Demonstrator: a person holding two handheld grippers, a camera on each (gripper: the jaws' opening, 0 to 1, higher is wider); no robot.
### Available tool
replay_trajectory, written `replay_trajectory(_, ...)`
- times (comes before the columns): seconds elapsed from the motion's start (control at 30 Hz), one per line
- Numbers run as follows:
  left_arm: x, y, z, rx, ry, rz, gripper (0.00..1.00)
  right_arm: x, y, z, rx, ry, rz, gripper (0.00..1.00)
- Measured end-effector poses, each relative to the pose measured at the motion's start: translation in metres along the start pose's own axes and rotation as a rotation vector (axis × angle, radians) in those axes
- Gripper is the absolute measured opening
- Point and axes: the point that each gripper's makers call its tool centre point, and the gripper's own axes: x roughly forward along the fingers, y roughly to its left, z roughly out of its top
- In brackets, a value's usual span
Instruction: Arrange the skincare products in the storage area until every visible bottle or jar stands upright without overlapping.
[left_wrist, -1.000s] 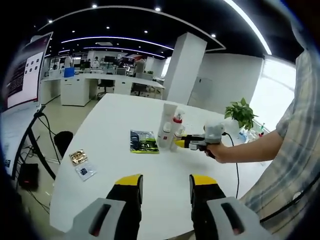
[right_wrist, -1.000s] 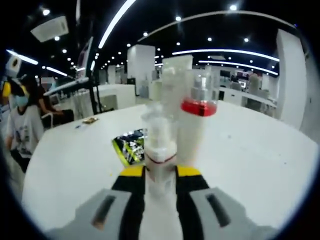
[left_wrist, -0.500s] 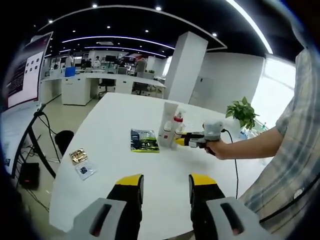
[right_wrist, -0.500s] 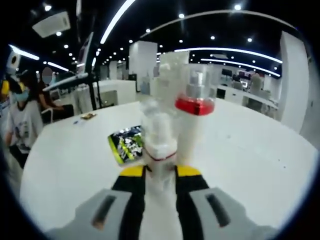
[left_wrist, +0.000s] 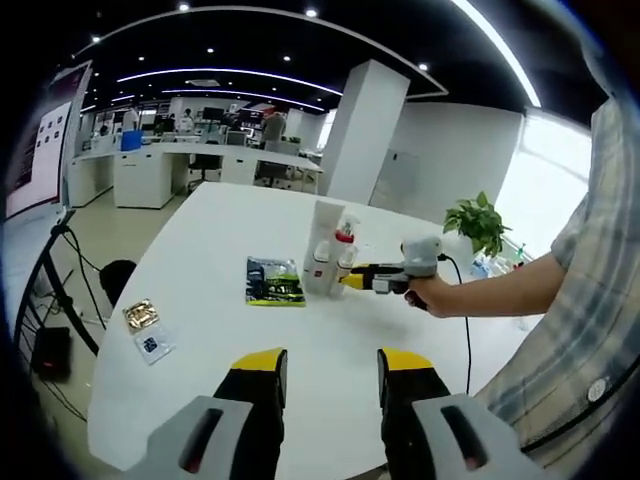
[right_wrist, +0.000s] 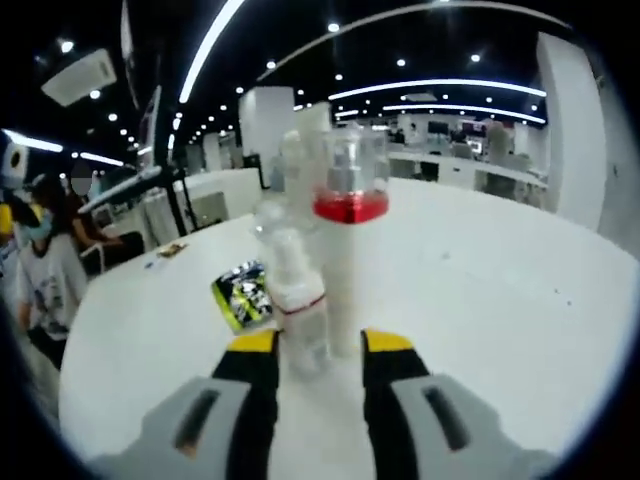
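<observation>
Down at the bottom of the right gripper view, the right gripper (right_wrist: 319, 350) has its jaws apart, small clear bottle (right_wrist: 294, 310) standing free between them. Just behind, mid-frame, the red-collared spray bottle (right_wrist: 346, 250) stands upright on the white table (right_wrist: 500, 290). Left gripper (left_wrist: 331, 362) sits spread and empty at its view's bottom, with a green packet (left_wrist: 273, 282) further off at centre.

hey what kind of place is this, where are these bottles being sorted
Most likely an open-plan office or lab. A long white table holds the skincare bottles, rows of white desks sit behind under strip ceiling lights, and a potted plant stands by a bright window.
</observation>
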Motion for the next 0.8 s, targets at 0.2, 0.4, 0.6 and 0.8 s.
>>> replay_trajectory(0.2,0.0,0.001,0.0,0.005,0.007,0.006,0.37,0.005,-0.003,-0.003,0.046,0.017,-0.022,0.45)
replay_trajectory(0.4,0.001,0.001,0.001,0.009,0.007,0.009,0.37,0.006,-0.008,-0.002,0.034,0.015,-0.023,0.44)
replay_trajectory(0.6,0.002,0.0,0.0,0.009,0.011,0.009,0.37,0.006,-0.013,0.0,0.029,0.013,-0.028,0.44)
replay_trajectory(0.8,0.002,0.001,-0.002,0.005,0.014,0.011,0.37,0.005,-0.014,0.001,0.026,0.014,-0.028,0.43)
